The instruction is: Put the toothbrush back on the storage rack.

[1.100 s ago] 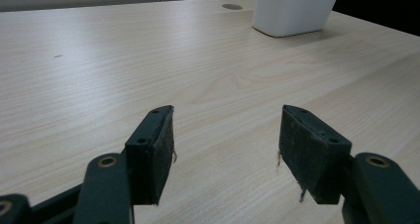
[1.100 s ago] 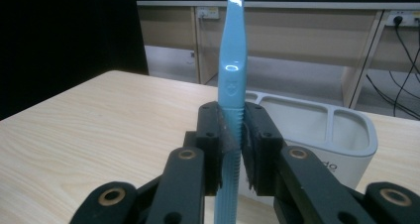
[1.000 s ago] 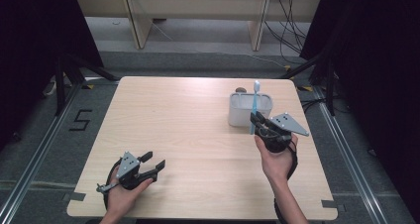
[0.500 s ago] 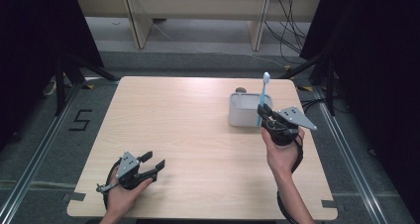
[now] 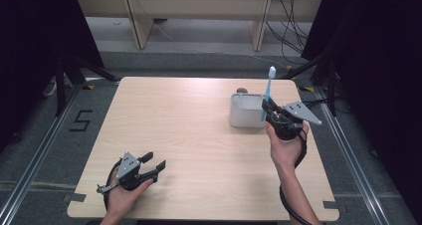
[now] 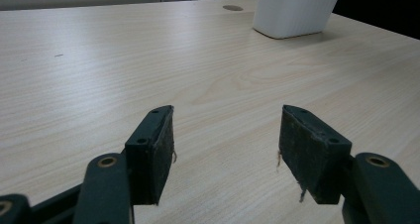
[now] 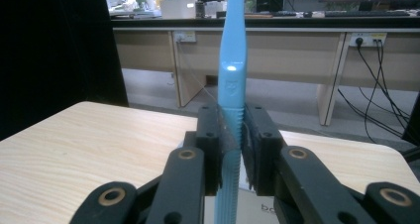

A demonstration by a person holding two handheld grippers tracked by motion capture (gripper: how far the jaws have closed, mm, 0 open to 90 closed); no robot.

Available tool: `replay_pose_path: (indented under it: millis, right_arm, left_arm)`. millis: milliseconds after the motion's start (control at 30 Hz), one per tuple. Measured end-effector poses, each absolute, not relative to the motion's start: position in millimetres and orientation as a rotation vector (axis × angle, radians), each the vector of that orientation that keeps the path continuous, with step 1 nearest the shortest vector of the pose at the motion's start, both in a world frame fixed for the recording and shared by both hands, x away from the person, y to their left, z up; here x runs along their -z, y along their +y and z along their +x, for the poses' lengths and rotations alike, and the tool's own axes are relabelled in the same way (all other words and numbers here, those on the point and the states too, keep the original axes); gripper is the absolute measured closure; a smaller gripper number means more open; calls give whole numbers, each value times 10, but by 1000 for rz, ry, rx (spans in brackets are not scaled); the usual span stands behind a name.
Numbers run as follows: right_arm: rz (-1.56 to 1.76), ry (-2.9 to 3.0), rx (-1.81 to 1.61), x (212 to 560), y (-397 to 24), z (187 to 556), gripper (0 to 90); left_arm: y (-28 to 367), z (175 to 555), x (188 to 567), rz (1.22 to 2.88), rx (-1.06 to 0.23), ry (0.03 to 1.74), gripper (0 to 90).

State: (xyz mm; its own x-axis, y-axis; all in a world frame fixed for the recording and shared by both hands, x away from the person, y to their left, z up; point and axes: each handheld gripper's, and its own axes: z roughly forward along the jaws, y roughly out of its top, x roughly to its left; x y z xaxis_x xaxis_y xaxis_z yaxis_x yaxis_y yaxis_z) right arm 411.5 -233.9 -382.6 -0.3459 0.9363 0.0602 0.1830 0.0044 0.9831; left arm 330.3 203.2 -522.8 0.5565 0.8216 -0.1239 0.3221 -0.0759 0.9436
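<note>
At the right of the high view, the right gripper (image 5: 268, 107) clamps an upright light-blue toothbrush (image 5: 268, 88) with white bristles; at lower left, the left gripper (image 5: 153, 161) stands open.

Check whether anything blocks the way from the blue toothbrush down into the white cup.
Nothing visible does. The right gripper holds the blue toothbrush upright right at the white cup, whose open top looks clear.

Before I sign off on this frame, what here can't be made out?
- Inside of the white cup: high view, its wall hides the contents.
- Lower end of the blue toothbrush: right gripper view, the right tool covers it.
- Small dark spot behind the cup: high view, too small to identify.
</note>
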Motion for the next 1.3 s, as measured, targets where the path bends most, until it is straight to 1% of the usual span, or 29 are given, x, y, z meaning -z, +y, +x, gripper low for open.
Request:
replay_pose_path:
  millis: [933, 1300]
  right_arm:
    - [1169, 1544, -1374, 3729, -2389, 4366, 793]
    - [1171, 1505, -1362, 3768, -2467, 4479, 793]
  left_arm:
    - [2041, 3296, 5222, 1658, -546, 986, 377]
    - [2039, 3300, 5225, 1655, -544, 983, 377]
